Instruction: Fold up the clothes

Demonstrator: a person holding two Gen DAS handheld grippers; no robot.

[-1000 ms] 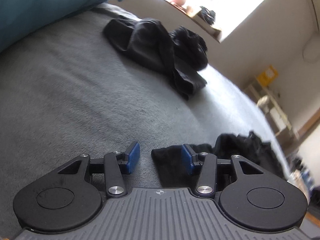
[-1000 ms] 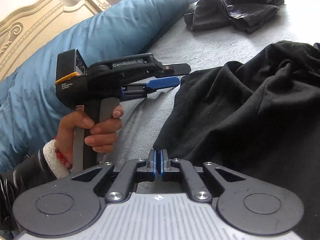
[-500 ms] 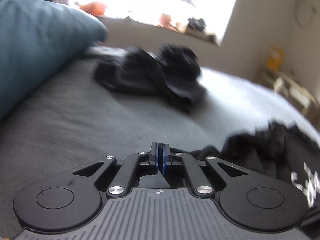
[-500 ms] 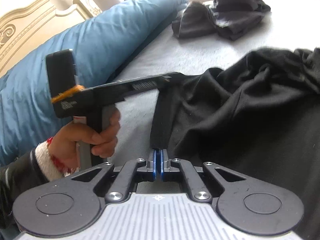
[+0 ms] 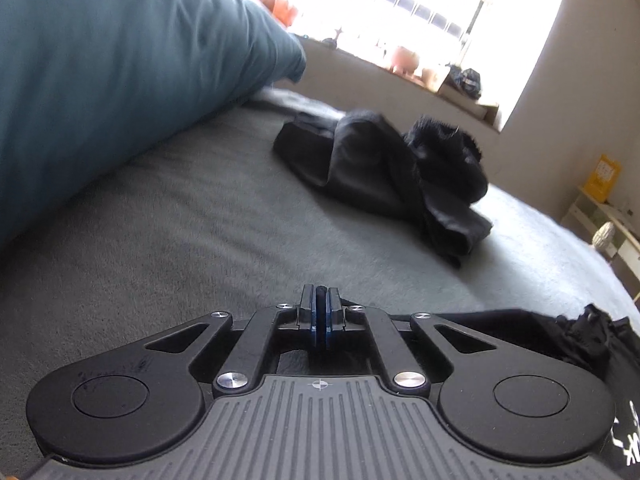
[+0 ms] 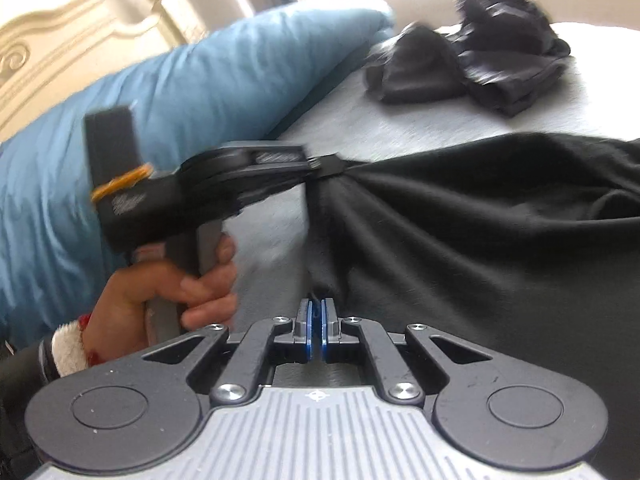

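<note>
Two grippers are both clamped on one black garment [image 6: 480, 248]; the right gripper [image 6: 318, 328] has its blue pads pressed together on a fold of the cloth at the near edge, the fabric rising straight up from between them; the left gripper [image 6: 328, 166], seen from the side in the right wrist view, pinches the same edge farther along, with creases fanning out from its tip across the cloth; a hand [image 6: 172, 284] with a white fleece cuff grips its handle, and this part of the frame is blurred.

From its own camera the left gripper [image 5: 320, 316] shows its pads closed on a thin dark sliver of cloth; only a strip of the black garment [image 5: 560, 332] appears there, low at the right, with white print at the frame's corner that the other view does not show; the stretched span between the two grippers is visible in the right wrist view alone.

Beyond, the garment spreads over a grey bedspread [image 5: 200, 232]; a crumpled pile of dark clothes [image 5: 392, 176] lies well apart on it, also seen at the top of the right wrist view [image 6: 472, 64]; a blue pillow [image 6: 160, 128] lies along the left side; a carved cream headboard [image 6: 60, 40] shows only in the right wrist view, a bright window [image 5: 400, 8] and its cluttered sill only in the left.
</note>
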